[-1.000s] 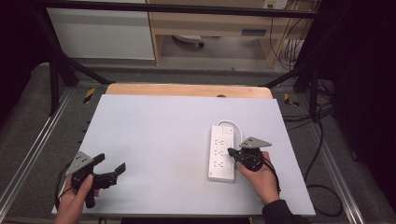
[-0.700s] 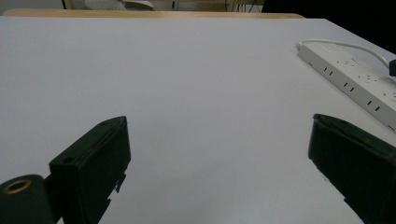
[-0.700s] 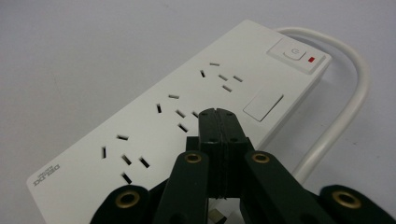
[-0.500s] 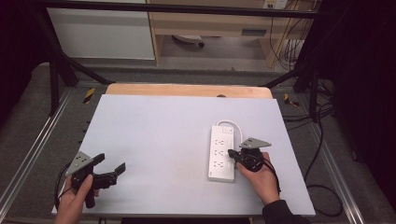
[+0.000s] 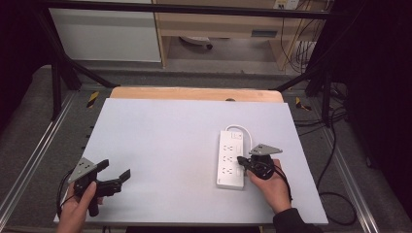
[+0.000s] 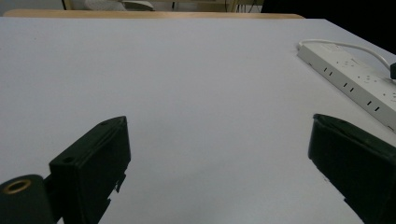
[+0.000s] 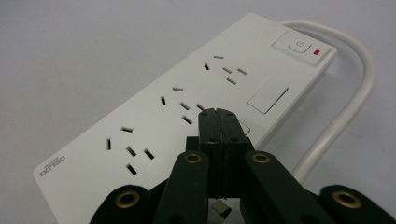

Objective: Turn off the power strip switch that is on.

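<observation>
The white power strip (image 5: 231,158) is lying flat at the table's (image 5: 160,136) right, presenting as rigid, light, smooth plastic (best gripped across its long edges), while the right gripper (image 5: 241,160) is hovering over it with jaws together and the left gripper (image 5: 115,173) is sitting well apart, jaws spread

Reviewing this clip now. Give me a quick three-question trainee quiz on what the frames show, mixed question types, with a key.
1. True or false: the left gripper has its jaws pressed together.
2. Which gripper is over the white power strip? A) left B) right C) neither
3. Fill in: the power strip's switch sits at the end where its ___ comes out.

Key:
1. False. In the left gripper view the jaws stand wide apart over the bare table.
2. B. Its jaws are closed together above the middle sockets.
3. Cord.
</observation>
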{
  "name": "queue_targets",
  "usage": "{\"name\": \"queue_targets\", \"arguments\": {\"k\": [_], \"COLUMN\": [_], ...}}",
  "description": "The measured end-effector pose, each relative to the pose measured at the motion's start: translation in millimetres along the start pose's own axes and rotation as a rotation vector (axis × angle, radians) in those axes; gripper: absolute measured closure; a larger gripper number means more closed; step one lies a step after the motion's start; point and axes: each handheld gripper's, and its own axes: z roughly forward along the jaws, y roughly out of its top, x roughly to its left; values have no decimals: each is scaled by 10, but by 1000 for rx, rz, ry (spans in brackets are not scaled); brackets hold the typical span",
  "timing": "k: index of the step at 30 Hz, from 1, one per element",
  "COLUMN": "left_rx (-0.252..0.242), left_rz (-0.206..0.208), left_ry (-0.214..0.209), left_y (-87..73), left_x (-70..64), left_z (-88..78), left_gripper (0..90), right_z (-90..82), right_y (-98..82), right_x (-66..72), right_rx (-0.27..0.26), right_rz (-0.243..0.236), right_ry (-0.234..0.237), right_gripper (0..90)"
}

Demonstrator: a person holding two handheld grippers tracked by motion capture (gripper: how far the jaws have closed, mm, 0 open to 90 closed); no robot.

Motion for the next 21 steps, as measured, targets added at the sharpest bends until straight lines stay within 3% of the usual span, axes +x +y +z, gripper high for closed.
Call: {"name": "queue_targets", "arguments": {"k": [21], "left_rx": [0], "left_rz": [0], "left_ry": [0], "left_y": [1], "left_x": [1], "left_z": [-1], "left_gripper": [57], "right_z": [23], "right_y": [-15], "right_x": [-1], "right_rx": [6], "right_rz": [-10], "right_ry": [-7], "right_gripper": [900]}}
